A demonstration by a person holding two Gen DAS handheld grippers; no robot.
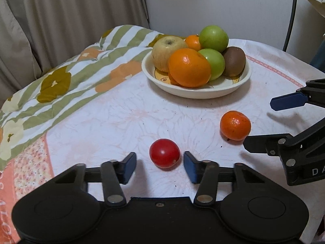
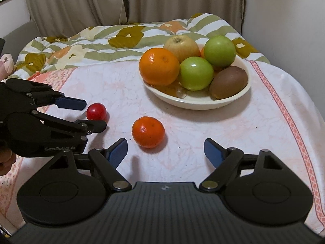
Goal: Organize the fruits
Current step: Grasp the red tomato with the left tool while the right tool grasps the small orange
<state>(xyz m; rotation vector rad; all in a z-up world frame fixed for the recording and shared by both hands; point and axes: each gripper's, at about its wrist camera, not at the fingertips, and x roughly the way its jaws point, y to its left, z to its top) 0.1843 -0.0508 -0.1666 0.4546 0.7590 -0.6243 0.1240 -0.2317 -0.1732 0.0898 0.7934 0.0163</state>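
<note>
A small red fruit lies on the pale cloth, just ahead of and between the fingers of my open left gripper; it also shows in the right wrist view. A small mandarin lies to its right, apart from it, just ahead of my open right gripper and left of its centre. The right gripper shows open at the right edge of the left wrist view. A cream bowl behind holds a large orange, green apples, a yellow apple and a kiwi.
A striped flowered quilt lies bunched along the far left of the table. Curtains and a wall stand behind. The cloth's edge falls away at the right. A dark cable hangs at the back right.
</note>
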